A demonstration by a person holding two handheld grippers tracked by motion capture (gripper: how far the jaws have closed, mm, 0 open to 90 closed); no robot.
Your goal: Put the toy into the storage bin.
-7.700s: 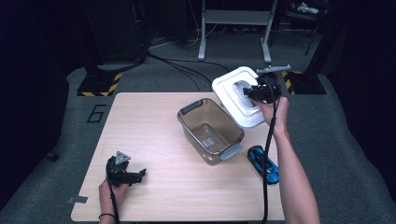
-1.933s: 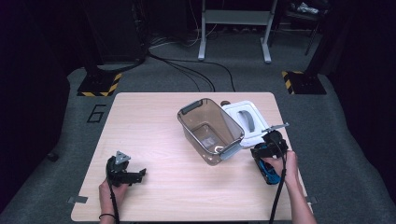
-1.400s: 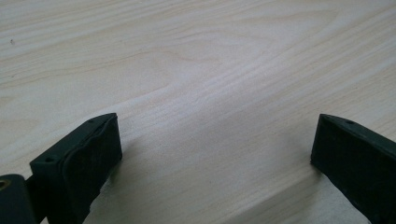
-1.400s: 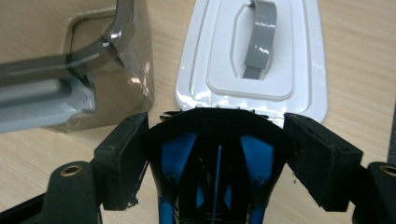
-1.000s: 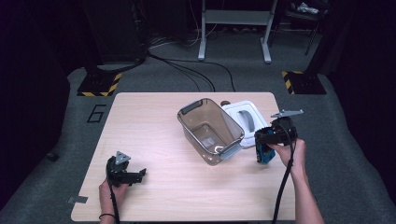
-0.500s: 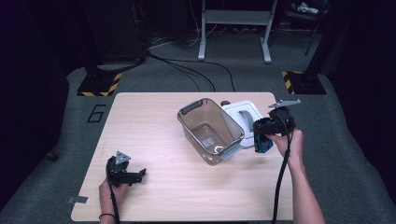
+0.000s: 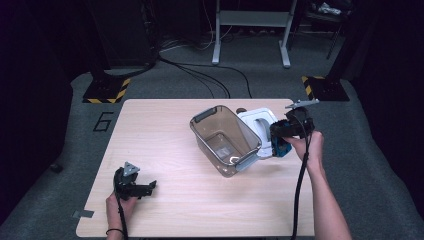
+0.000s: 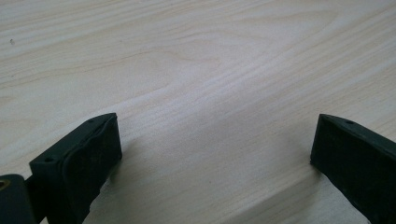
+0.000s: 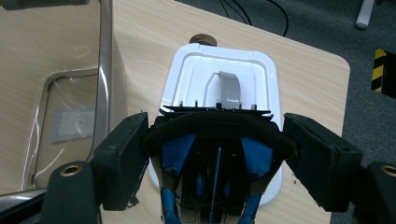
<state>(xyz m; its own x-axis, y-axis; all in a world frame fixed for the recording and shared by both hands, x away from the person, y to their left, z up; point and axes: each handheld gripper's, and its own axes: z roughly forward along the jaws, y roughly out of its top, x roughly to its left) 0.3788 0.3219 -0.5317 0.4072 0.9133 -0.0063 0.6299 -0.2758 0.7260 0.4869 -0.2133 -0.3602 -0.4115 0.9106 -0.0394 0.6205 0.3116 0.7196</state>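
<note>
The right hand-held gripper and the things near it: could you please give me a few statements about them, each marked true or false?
1. The right hand-held gripper holds a blue toy car between its jaws. True.
2. The car is over the white lid. True.
3. The clear bin has the lid on it. False: the lid lies on the table beside the bin.
4. The left hand-held gripper grips a toy. False: its jaws stand open over bare wood.
5. The bin already holds the car. False: the car is still in the gripper.
</note>
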